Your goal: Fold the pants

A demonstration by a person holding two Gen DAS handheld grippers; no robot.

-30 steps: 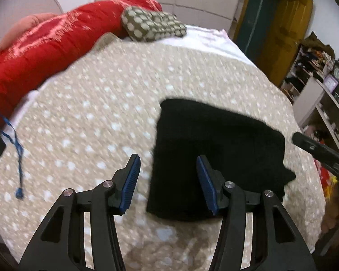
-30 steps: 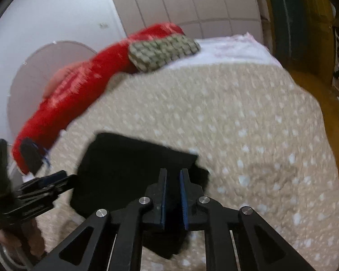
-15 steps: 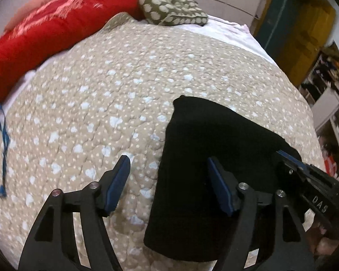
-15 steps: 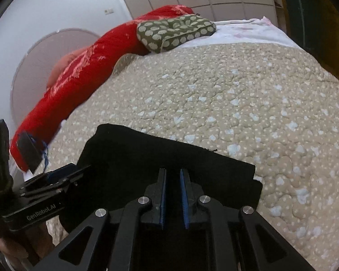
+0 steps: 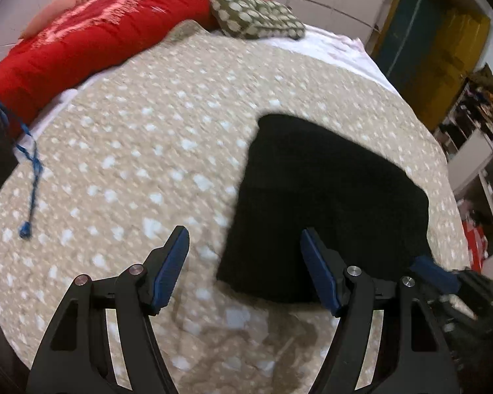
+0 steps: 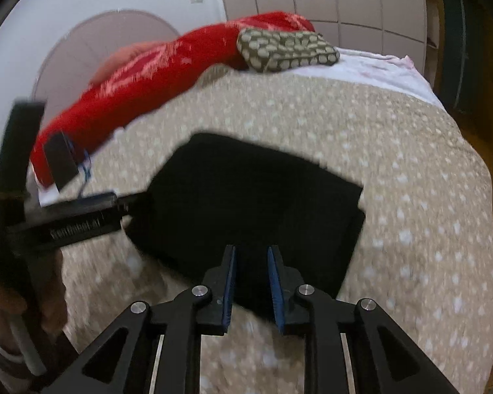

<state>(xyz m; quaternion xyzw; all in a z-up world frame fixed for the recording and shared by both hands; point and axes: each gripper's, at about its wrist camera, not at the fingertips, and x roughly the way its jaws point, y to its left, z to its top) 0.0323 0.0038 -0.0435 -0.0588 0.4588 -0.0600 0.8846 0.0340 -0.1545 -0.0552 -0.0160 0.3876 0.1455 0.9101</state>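
Observation:
The black pants (image 5: 325, 203) lie folded into a flat rectangle on the beige spotted bedspread (image 5: 148, 151); they also show in the right wrist view (image 6: 253, 203). My left gripper (image 5: 245, 256) is wide open and empty, hovering above the near left edge of the pants. My right gripper (image 6: 250, 274) is partly open and empty, over the near edge of the pants. In the right wrist view the left gripper (image 6: 82, 220) shows at the pants' left side.
A red blanket (image 5: 98, 39) and an olive spotted pillow (image 5: 253, 16) lie at the bed's far side. A black tag with a blue cord (image 5: 29, 177) lies at the left edge. Shelves (image 5: 476, 151) and a yellow door (image 5: 443, 42) stand right.
My right gripper's jaws have opened from shut to a narrow gap and pulled back toward the near edge. Both grippers have lifted back from the pants, which lie flat.

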